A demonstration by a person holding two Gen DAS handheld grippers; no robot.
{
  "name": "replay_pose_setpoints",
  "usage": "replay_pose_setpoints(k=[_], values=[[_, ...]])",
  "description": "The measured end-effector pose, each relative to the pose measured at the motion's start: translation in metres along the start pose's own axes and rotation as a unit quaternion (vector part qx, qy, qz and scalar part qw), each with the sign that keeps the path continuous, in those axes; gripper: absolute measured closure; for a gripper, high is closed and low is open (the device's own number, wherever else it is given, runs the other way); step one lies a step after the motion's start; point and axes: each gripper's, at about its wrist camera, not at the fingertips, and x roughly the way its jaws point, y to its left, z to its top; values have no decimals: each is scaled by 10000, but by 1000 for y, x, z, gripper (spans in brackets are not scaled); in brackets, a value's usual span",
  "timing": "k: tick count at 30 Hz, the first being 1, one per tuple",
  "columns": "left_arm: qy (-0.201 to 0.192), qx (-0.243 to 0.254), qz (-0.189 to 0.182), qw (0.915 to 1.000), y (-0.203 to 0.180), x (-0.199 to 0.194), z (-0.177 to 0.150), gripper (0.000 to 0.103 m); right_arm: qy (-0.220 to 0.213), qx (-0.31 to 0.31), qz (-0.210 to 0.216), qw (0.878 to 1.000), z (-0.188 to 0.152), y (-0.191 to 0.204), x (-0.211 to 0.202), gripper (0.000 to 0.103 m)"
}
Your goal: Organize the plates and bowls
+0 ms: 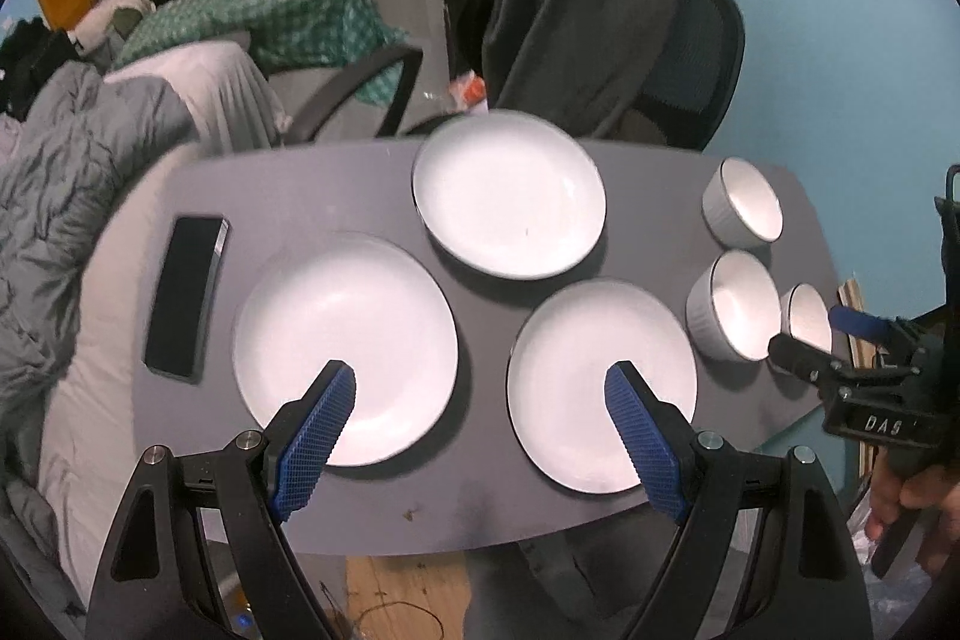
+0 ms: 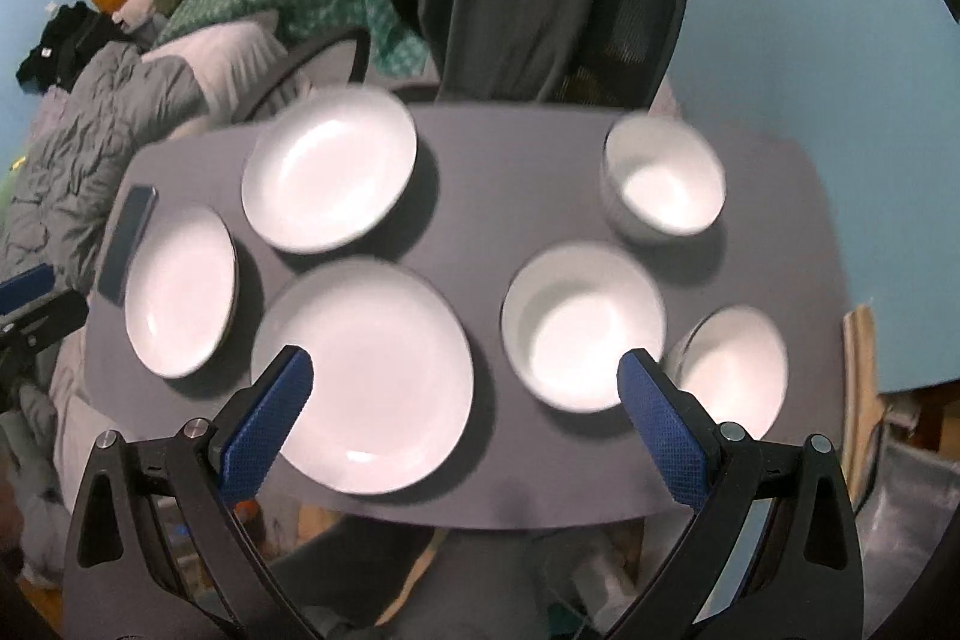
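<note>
Three white plates sit spread out on the gray table [image 1: 288, 184], none stacked: near-left plate [image 1: 345, 346], far plate [image 1: 509, 202], near-right plate [image 1: 600, 388]. Three white bowls [image 2: 582, 328] line up along the right side, the two nearer ones just about touching. A black phone [image 1: 183, 295] lies at the left edge. Left gripper [image 1: 480, 388] and right gripper [image 2: 465, 370] both hover above with jaws wide apart, holding nothing.

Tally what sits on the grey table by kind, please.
Plates: 3 (near left, near right, far)
Bowls: 3 (far, middle, nearest the edge)
Phone: 1
Total: 7
</note>
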Motion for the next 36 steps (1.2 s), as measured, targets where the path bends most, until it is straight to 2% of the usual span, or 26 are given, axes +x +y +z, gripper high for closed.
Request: replay_pose_setpoints(k=[11,17,25,28,29,32,36], values=[[625,4,-185,9979,-7,69,-29,16,647,127,227,9976,-34,-8,52,3],[900,177,-89,9957,-16,95,-36,16,901,220,259,9954,-46,-17,75,7],[1068,481,8,9931,-27,116,-41,17,1138,302,298,9926,-52,-32,93,22],[1174,530,8,9917,-31,124,-42,27,1132,302,283,9927,-53,-38,96,26],[1203,565,22,9911,-32,127,-42,27,1133,302,283,9927,-54,-40,98,27],[1283,602,39,9899,-37,137,-41,29,1140,306,332,9924,-52,-46,97,35],[1424,597,34,9880,-37,145,-41,40,1145,258,425,9922,-50,-52,96,47]])
